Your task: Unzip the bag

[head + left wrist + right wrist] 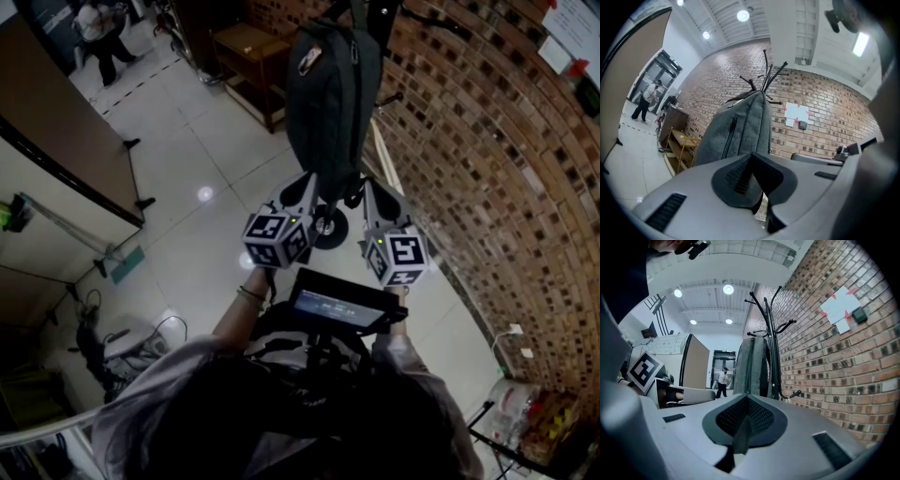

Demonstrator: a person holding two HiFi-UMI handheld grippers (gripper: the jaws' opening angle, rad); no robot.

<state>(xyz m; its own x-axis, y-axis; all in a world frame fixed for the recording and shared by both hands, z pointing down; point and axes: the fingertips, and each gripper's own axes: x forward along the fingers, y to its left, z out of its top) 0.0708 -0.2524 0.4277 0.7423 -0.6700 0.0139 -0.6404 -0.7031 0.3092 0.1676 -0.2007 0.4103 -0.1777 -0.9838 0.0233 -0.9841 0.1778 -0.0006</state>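
A dark grey backpack (333, 84) hangs from a black coat rack (772, 333) against the brick wall. A closed black zip (730, 136) runs down its side panel. In the left gripper view the backpack (740, 131) stands just ahead of the jaws; in the right gripper view the backpack (752, 366) shows edge-on beside the rack's pole. My left gripper (307, 183) and right gripper (370, 192) are held side by side, level, pointing at the bag's lower end without touching it. Both the left gripper (752, 155) and the right gripper (747, 398) have their pads together with nothing between them.
A brick wall (487, 141) runs along the right. A wooden shelf unit (248, 52) stands beyond the bag, a brown partition (56, 112) on the left. A person (98, 28) stands far off. A cart (534, 422) with packets sits at the lower right.
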